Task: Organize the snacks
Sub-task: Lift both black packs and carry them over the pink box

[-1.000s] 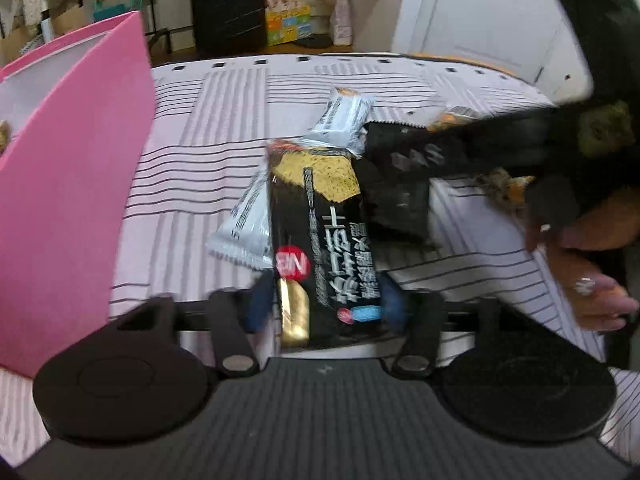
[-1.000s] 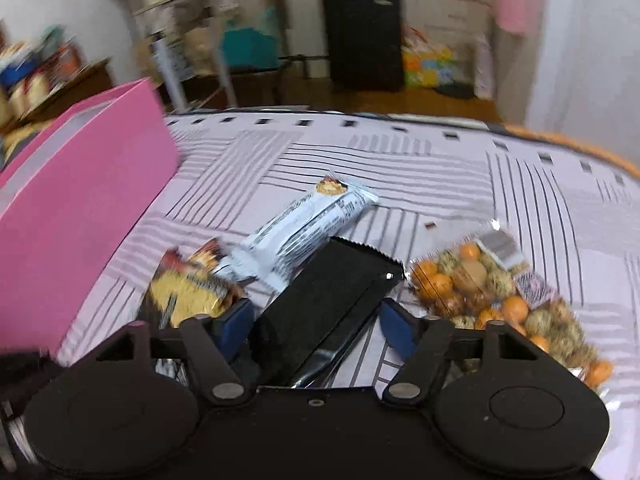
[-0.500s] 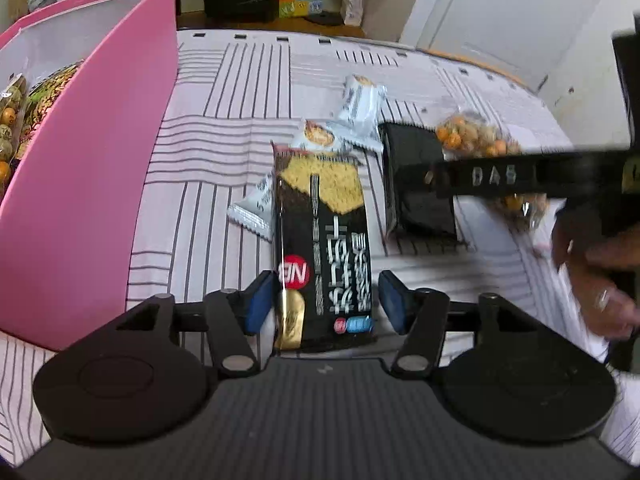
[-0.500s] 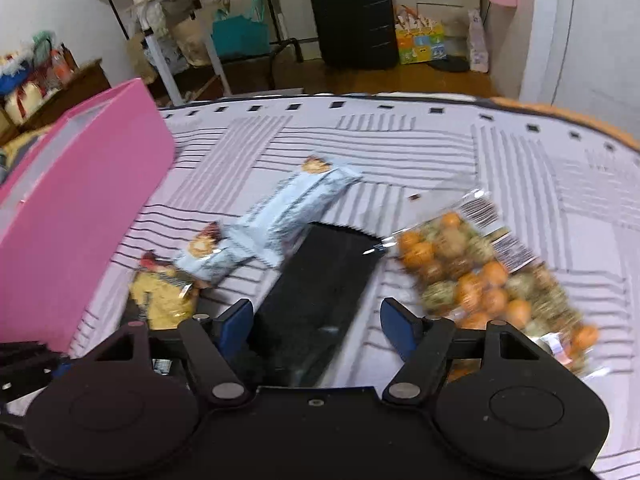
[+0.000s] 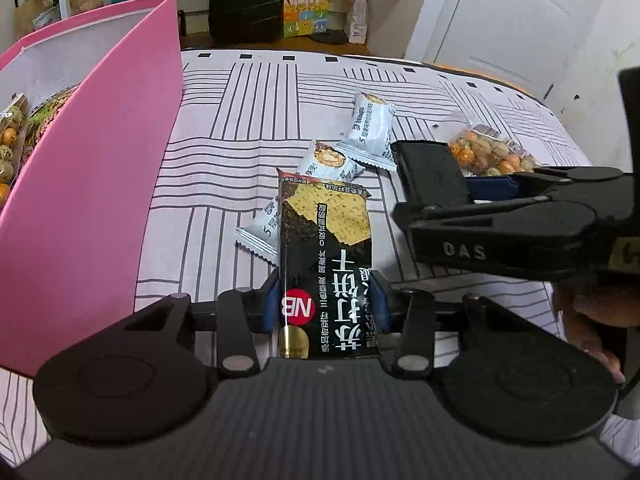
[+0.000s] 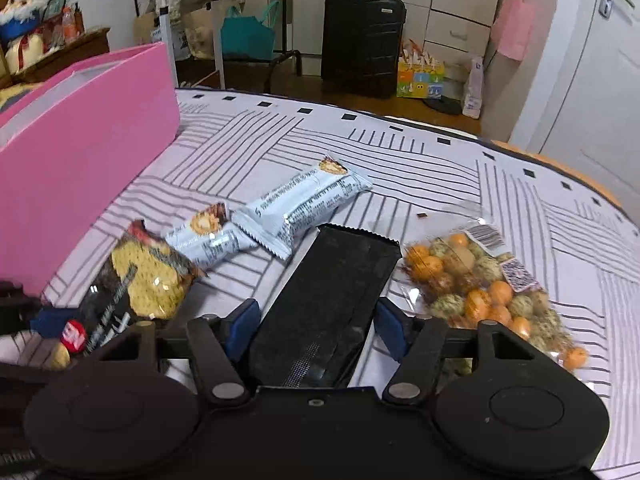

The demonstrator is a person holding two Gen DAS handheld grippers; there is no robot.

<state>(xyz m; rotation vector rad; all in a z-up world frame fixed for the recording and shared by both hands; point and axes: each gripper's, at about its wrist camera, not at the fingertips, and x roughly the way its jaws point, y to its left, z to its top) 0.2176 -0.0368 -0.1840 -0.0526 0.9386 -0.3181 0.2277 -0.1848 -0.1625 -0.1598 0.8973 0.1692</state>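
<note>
My left gripper (image 5: 324,304) is shut on a black cracker packet (image 5: 326,256) with a yellow cracker picture; that packet also shows in the right wrist view (image 6: 132,292). My right gripper (image 6: 316,320) has its blue pads against a plain black packet (image 6: 332,304), which also shows in the left wrist view (image 5: 432,178). Two pale blue snack bars (image 6: 304,204) (image 6: 208,236) lie on the striped cloth beyond. A clear bag of orange and green nuts (image 6: 480,280) lies to the right. The pink box (image 5: 100,184) stands at the left with snack bags inside.
The striped cloth (image 5: 260,100) covers the table. A black suitcase (image 6: 362,42) and a desk with bags stand on the floor behind. A white door (image 5: 520,12) is at the back right. The right gripper's body (image 5: 520,232) reaches across from the right in the left wrist view.
The left pads have closed onto the cracker packet, and the right pads onto the black packet. Both views have steadied and lifted slightly, showing more of the box's inside.
</note>
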